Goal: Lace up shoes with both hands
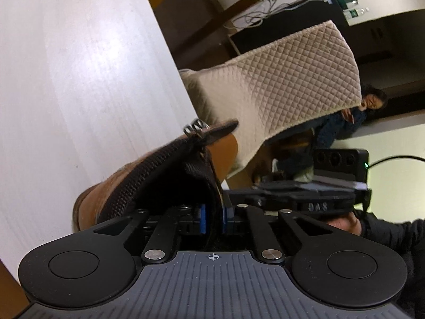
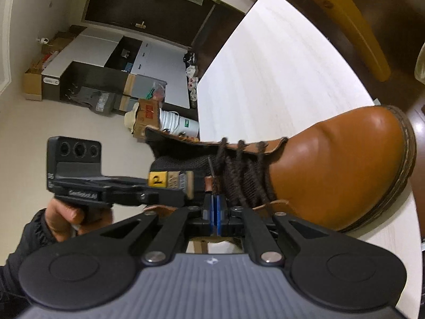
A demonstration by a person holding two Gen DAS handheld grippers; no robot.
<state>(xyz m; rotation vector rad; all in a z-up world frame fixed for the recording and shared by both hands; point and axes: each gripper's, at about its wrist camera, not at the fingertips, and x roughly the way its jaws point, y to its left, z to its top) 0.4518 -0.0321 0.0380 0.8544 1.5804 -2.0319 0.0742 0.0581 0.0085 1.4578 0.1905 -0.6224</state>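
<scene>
Tan leather forms the body of the boot (image 2: pixel 337 170), which stands on the pale wood-grain table (image 2: pixel 265 79) with its rounded toe close to the table's edge in the right wrist view. Dark brown laces (image 2: pixel 241 172) cross the front of the boot in several rows over a black mesh tongue (image 2: pixel 186 163). The right gripper (image 2: pixel 215 214) sits just beside the lowest laces; its two blue pads (image 2: pixel 212 212) are pressed flat together, and a thin dark lace end (image 2: pixel 211 170) rises from just above them, though whether it is pinched between the pads cannot be told. The left gripper (image 1: pixel 213 219) approaches from the boot's ankle side. Its blue pads (image 1: pixel 203 218) stand a narrow gap apart, and the black padded collar (image 1: pixel 196 175) of the boot fills that gap, so the pads bear on the collar from both sides. Metal lace hooks (image 1: pixel 194 127) show at the top of the boot's upper edge in the left wrist view. Each gripper appears in the other's view, held by a hand (image 2: pixel 69 218) in a dark sleeve (image 2: pixel 24 242). Beyond the table's far edge in the left wrist view stands a cream quilted sofa (image 1: pixel 287 79); another person (image 1: pixel 345 122) sits behind it. Cardboard boxes (image 2: pixel 147 114) and shelving lie across the floor in the right wrist view.
</scene>
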